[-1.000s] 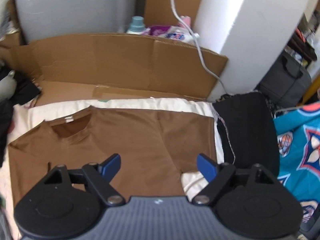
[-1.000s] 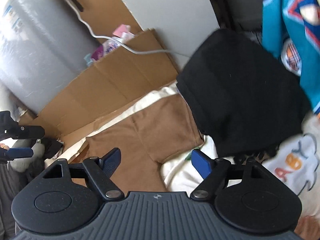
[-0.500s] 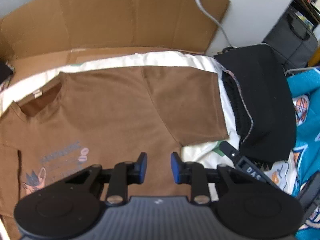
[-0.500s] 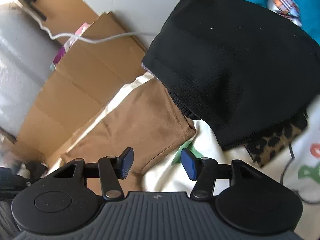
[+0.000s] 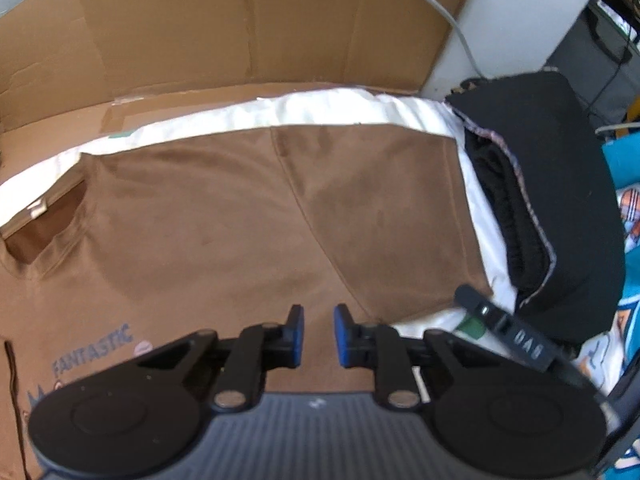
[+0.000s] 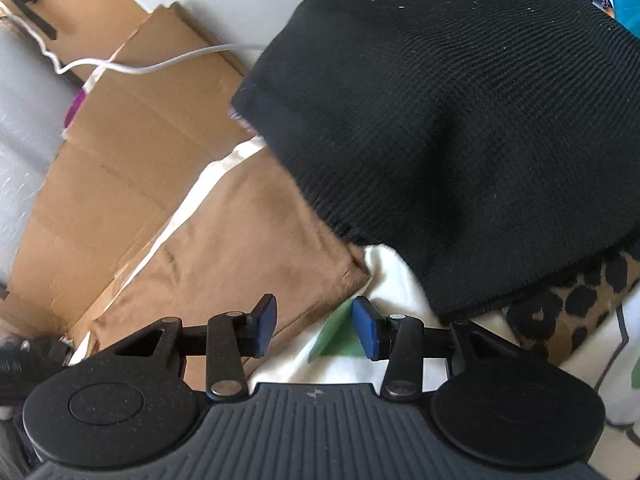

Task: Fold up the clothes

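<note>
While my left gripper (image 5: 319, 335) hangs over the brown T-shirt (image 5: 224, 232), its blue pads sit close together with a narrow gap between them and nothing in that gap; whether the tips touch the cloth I cannot tell. The shirt lies flat and spread front-up on a cream sheet (image 5: 320, 110), soft matte knit, with blue print reading FANTASTIC at my near left and the open neckline with a small pale label further left. Its sleeve (image 5: 384, 216) stretches to the right, a trapezoid with a straight hem.

At that hem corner I see my right gripper (image 6: 314, 325) held low, its blue pads apart, one over the brown sleeve (image 6: 256, 248) and the other over a green printed patch (image 6: 338, 338) on the cream sheet; nothing is caught between them. In the left view one black finger of it (image 5: 504, 332) pokes in just beside the sleeve corner.

Just right of the sleeve lies a heap of black ribbed knit (image 6: 460, 120), thick and rounded, overlapping the sleeve's far edge and crowding that side. Under its near edge shows a leopard-print fabric (image 6: 568, 300). Further right is a teal patterned cloth (image 5: 628, 208).

Beyond the shirt stands a creased, flattened cardboard panel (image 5: 240, 28), smooth and tan, with a white cable (image 6: 152, 65) trailing across it to a white wall (image 5: 520, 12)
</note>
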The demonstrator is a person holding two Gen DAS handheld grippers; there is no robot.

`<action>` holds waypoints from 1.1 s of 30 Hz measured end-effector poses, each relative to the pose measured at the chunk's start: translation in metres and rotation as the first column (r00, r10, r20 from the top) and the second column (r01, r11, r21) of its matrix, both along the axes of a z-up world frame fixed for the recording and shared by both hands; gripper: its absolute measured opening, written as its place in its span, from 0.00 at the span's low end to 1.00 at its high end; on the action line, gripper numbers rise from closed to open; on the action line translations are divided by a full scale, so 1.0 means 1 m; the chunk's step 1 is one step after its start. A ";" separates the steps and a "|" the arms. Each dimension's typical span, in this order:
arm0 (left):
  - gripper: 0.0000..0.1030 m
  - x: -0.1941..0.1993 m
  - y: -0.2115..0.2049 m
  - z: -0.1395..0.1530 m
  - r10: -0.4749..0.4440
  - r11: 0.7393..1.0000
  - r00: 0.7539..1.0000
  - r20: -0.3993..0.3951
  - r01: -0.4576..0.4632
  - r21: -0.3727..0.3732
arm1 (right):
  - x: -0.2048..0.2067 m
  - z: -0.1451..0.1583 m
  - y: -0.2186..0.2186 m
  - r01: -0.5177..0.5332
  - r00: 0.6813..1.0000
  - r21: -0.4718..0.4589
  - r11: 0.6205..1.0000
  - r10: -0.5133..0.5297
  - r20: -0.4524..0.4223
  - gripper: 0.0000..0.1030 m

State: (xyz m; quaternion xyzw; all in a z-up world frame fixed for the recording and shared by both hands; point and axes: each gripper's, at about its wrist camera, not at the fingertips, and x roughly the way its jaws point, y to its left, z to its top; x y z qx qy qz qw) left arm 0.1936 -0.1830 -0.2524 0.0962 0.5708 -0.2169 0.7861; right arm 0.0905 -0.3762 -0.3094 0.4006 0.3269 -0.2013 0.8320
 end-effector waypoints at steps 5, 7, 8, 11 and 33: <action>0.17 -0.006 -0.014 -0.020 -0.100 0.995 0.994 0.045 0.100 0.000 | 0.004 -0.005 -0.007 0.024 1.000 0.028 0.999 -0.024 -0.008 0.45; 0.17 -0.009 -0.017 -0.026 -0.108 0.993 0.993 0.048 0.109 -0.035 | 0.005 -0.005 -0.007 0.025 1.000 0.018 1.000 -0.025 -0.002 0.44; 0.17 -0.011 -0.018 -0.029 -0.112 0.992 0.993 0.045 0.114 -0.047 | 0.006 -0.005 -0.007 0.023 1.000 0.006 1.000 -0.023 -0.001 0.42; 0.16 -0.017 -0.023 -0.041 -0.133 0.989 0.991 0.031 0.135 -0.066 | 0.011 -0.005 -0.006 0.004 1.000 -0.034 0.999 -0.004 -0.005 0.40; 0.07 -0.018 0.010 -0.062 -0.181 0.939 0.981 0.073 0.194 -0.284 | 0.031 0.037 0.006 -0.076 0.993 -0.209 0.975 0.093 0.068 0.04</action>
